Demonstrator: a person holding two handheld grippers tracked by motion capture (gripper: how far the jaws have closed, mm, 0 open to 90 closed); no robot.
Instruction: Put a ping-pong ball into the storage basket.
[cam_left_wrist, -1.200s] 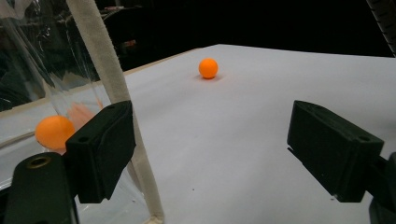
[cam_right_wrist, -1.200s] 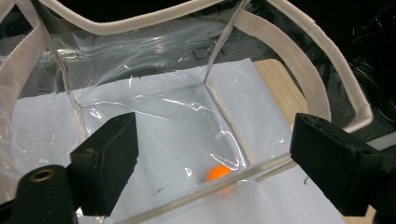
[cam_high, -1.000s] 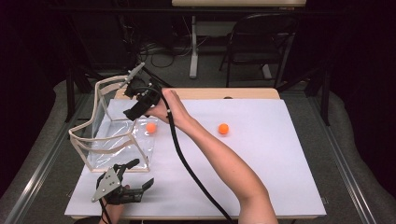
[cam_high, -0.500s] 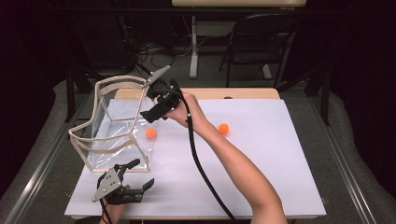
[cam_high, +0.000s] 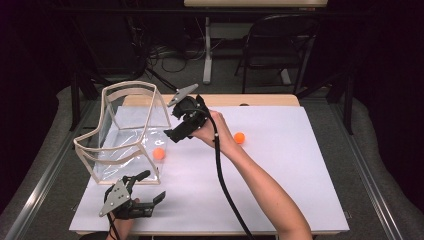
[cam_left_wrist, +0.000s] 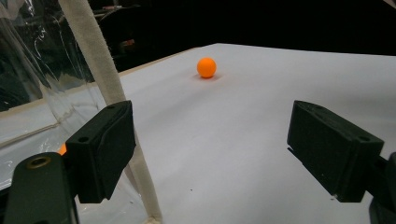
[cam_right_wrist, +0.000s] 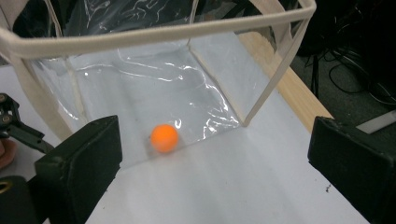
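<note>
A clear plastic bag (cam_high: 125, 135) with beige trim lies on its side on the white table (cam_high: 280, 190), mouth toward the right. One orange ball (cam_high: 159, 153) sits just inside that mouth, seen ahead in the right gripper view as the ball (cam_right_wrist: 164, 138) on the bag's (cam_right_wrist: 154, 88) clear floor. My right gripper (cam_high: 176, 135) hovers just right of the mouth; its jaws have just been opening and my right gripper (cam_right_wrist: 215, 168) stands open with nothing between them. A second orange ball (cam_high: 239, 137) lies free on the table. My left gripper (cam_high: 152, 186) rests open by the bag's near corner.
In the left gripper view the bag's beige trim (cam_left_wrist: 100, 79) rises right beside the left jaw, with the free ball (cam_left_wrist: 206, 67) farther off on the white top. The right gripper's cable (cam_high: 225, 185) trails along the forearm. A chair (cam_high: 280, 45) stands beyond the table.
My right gripper has drawn back to the right, away from the bag's mouth. The ball at the mouth has rolled a little toward the near side. The left gripper stays put.
</note>
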